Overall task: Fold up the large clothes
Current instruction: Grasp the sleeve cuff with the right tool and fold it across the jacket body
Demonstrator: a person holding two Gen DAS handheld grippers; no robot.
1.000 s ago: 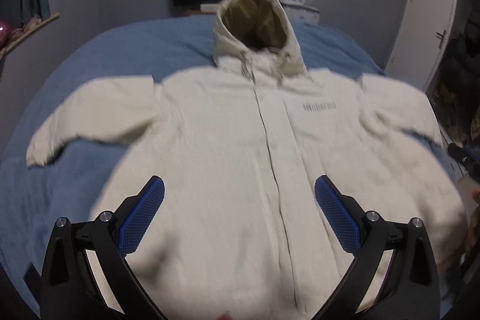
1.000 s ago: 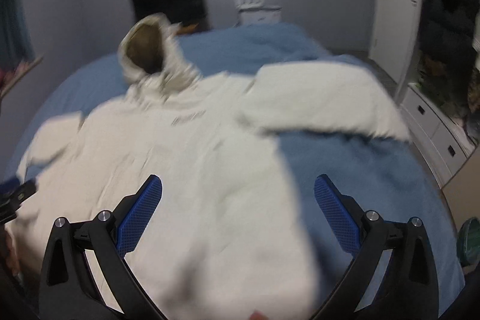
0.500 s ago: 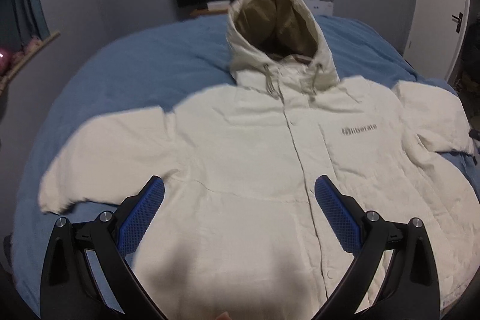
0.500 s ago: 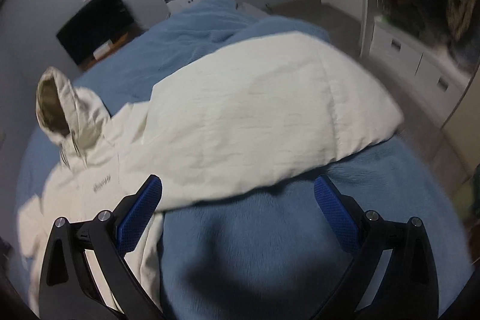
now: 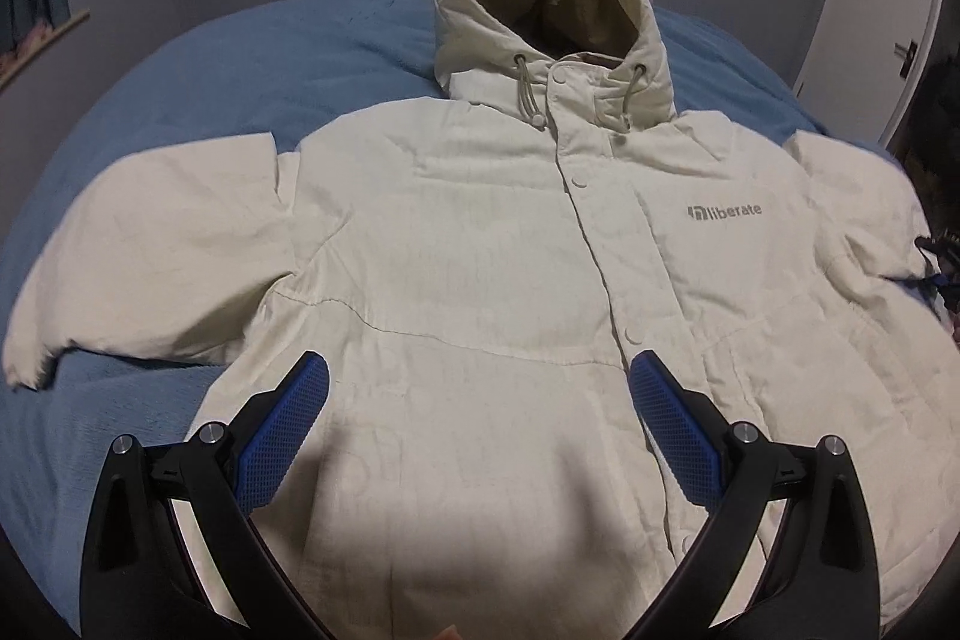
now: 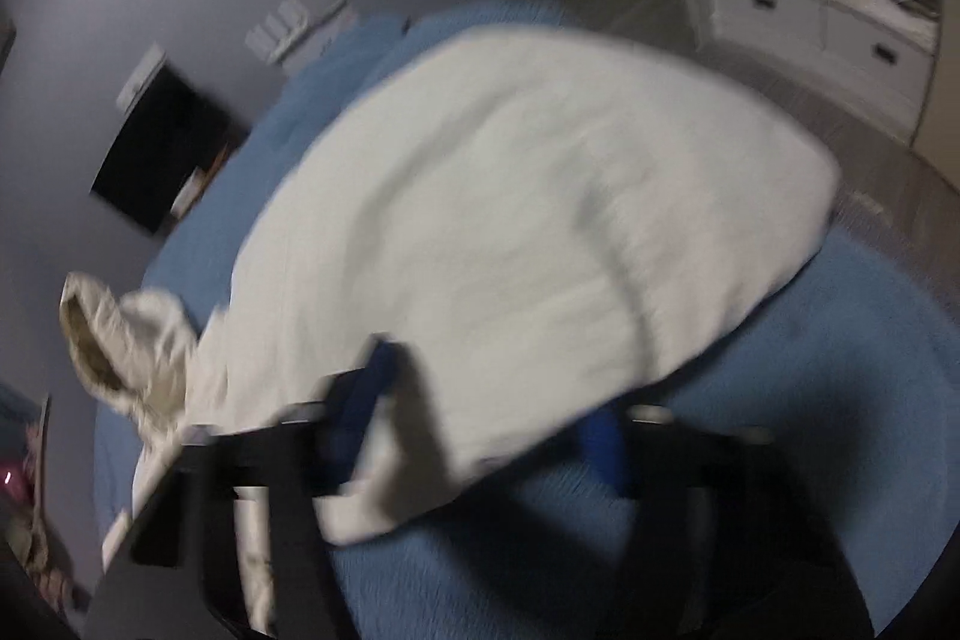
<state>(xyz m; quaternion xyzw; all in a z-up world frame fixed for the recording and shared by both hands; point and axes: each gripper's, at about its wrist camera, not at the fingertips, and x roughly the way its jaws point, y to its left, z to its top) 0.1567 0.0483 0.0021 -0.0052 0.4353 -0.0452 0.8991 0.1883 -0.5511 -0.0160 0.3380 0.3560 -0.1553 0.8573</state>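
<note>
The cream hooded jacket lay front-up, sleeves spread, on the blue bed; the left gripper hovered wide open above its hem.

We see the right-wrist view smeared throughout: the right gripper closing around the jacket sleeve, though we cannot tell whether its blue pads press the fabric. In the left-wrist view, the jacket hem runs off the bottom edge, and its right cuff off the side.
</note>
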